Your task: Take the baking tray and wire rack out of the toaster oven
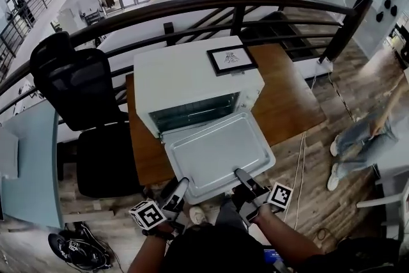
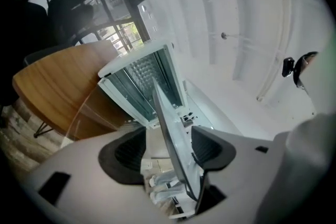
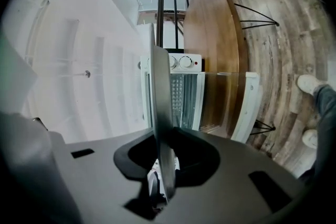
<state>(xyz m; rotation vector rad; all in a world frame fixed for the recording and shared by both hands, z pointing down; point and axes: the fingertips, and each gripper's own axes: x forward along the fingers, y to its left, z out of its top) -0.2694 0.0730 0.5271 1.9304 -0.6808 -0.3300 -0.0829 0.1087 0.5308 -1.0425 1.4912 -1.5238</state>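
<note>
The white toaster oven (image 1: 185, 73) stands on the wooden table (image 1: 291, 96) with its door folded down. The silver baking tray (image 1: 214, 153) is drawn out of the cavity, above the door. My left gripper (image 1: 179, 187) is shut on the tray's near left rim. My right gripper (image 1: 241, 176) is shut on its near right rim. In the left gripper view the tray (image 2: 168, 118) runs edge-on between the jaws toward the oven (image 2: 136, 76). In the right gripper view the tray (image 3: 159, 86) also stands edge-on between the pads. Thin bars show inside the dark cavity (image 1: 192, 113).
A framed picture (image 1: 231, 59) lies on top of the oven. A black office chair (image 1: 80, 86) stands left of the table. A dark railing (image 1: 211, 6) curves behind it. A person's legs (image 1: 358, 137) are at the right, and a cable (image 1: 299, 163) trails over the floor.
</note>
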